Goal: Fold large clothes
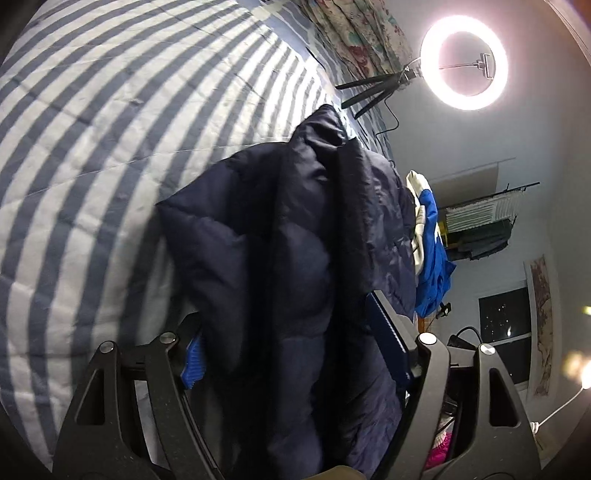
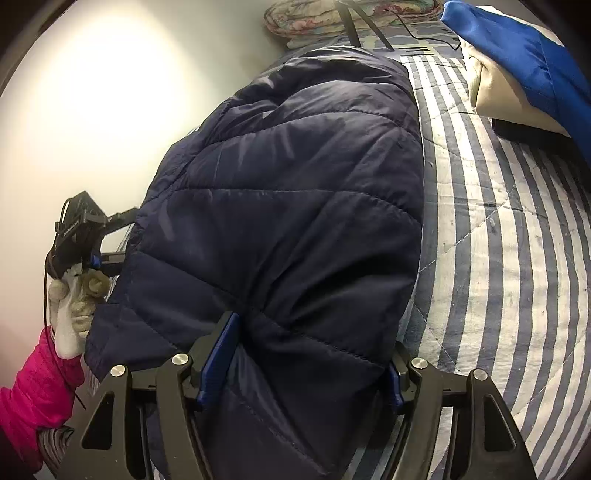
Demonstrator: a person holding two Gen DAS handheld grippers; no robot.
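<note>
A dark navy quilted puffer jacket (image 1: 295, 258) hangs lifted over the striped bed. In the left wrist view my left gripper (image 1: 291, 350) has thick folds of the jacket between its blue-padded fingers (image 1: 194, 363), shut on it. In the right wrist view the jacket (image 2: 295, 206) fills the middle, and my right gripper (image 2: 306, 354) clamps a bunched hem between its fingers (image 2: 221, 354). The left gripper (image 2: 79, 236), held by a gloved hand, shows at the jacket's far left edge in the right wrist view.
The blue and white striped quilt (image 1: 92, 147) (image 2: 498, 258) covers the bed. A blue and white garment pile (image 2: 517, 74) (image 1: 428, 243) lies on it. A ring light (image 1: 463, 62) on a tripod stands at the bed's far end. A floral bundle (image 2: 332, 14) lies by the wall.
</note>
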